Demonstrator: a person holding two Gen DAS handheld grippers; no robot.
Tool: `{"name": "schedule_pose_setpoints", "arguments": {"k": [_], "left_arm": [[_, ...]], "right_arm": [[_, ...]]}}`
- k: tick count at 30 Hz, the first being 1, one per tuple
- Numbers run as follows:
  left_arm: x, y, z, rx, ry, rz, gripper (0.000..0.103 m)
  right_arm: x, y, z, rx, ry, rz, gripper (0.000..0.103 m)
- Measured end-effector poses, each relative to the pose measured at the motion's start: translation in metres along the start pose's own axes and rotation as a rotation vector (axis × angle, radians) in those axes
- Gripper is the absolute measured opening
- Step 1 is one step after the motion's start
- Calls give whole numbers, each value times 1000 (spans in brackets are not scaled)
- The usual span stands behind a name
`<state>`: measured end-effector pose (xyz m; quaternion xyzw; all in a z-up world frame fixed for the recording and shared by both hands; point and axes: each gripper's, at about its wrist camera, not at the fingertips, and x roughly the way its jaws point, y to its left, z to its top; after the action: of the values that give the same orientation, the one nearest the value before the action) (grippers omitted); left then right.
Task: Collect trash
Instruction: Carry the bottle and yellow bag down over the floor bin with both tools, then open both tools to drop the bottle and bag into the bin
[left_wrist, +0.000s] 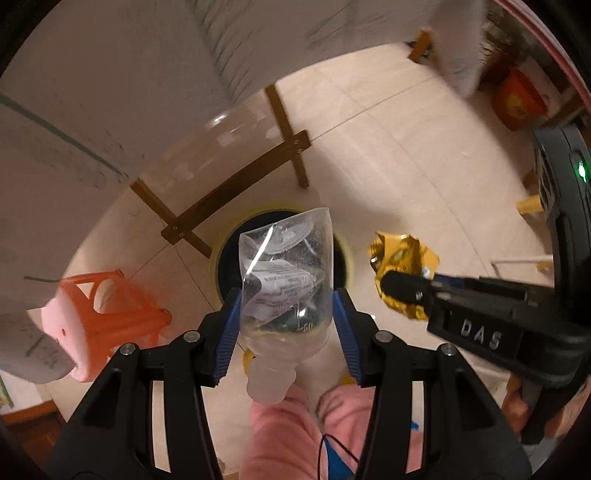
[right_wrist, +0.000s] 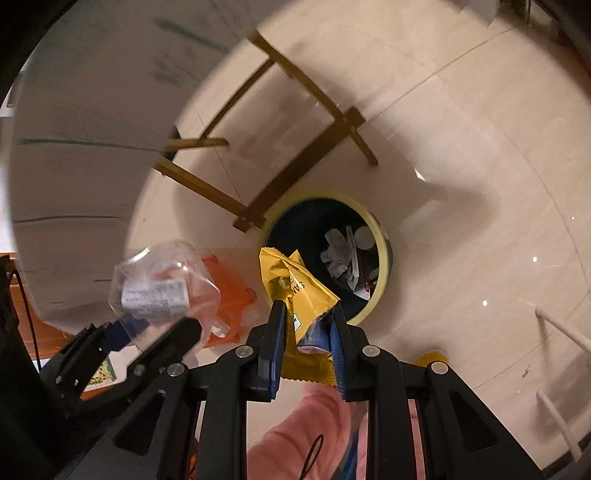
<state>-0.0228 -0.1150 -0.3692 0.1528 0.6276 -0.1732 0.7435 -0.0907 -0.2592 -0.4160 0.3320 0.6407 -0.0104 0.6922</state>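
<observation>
My left gripper (left_wrist: 286, 295) points straight down and is shut on a clear plastic bottle (left_wrist: 284, 280), neck toward the camera, with a printed label inside. Directly below it on the floor stands a dark bin with a yellow rim (left_wrist: 213, 258). My right gripper (right_wrist: 308, 310) is shut on a crumpled yellow snack wrapper (right_wrist: 291, 280), just left of the bin's rim (right_wrist: 380, 236); paper scraps lie inside the bin. The right wrist view also shows the bottle (right_wrist: 162, 284) in the left gripper (right_wrist: 159, 328). The left wrist view shows the wrapper (left_wrist: 400, 254) to the bottle's right.
A wooden table frame (left_wrist: 236, 188) under a white cloth stands just beyond the bin. An orange plastic stool (left_wrist: 110, 306) sits to the left. A person's pink trouser legs (left_wrist: 288, 435) are below the grippers. White rails (right_wrist: 565, 332) are at the right.
</observation>
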Motion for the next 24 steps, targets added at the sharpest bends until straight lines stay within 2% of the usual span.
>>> {"name": "schedule_pose_setpoints", "arguments": {"k": [2, 8, 9, 11, 13, 14, 17, 24], "left_arm": [[24, 12, 3, -17, 3, 13, 46], [76, 46, 11, -52, -2, 28, 47], [82, 52, 11, -56, 5, 33, 52], [92, 62, 12, -65, 13, 48, 63], [97, 71, 12, -83, 1, 54, 83], [97, 74, 13, -86, -1, 51, 86], [99, 79, 11, -85, -7, 59, 87], [81, 75, 7, -72, -11, 63, 87]], "right_arm": [[26, -1, 7, -1, 13, -1, 23], [97, -4, 30, 21, 29, 19, 46], [106, -4, 31, 24, 36, 17, 51], [119, -5, 36, 34, 38, 12, 55], [127, -8, 39, 49, 37, 12, 62], [130, -8, 40, 58, 31, 17, 66], [131, -8, 40, 59, 14, 16, 74], [122, -1, 41, 63, 17, 0, 74]]}}
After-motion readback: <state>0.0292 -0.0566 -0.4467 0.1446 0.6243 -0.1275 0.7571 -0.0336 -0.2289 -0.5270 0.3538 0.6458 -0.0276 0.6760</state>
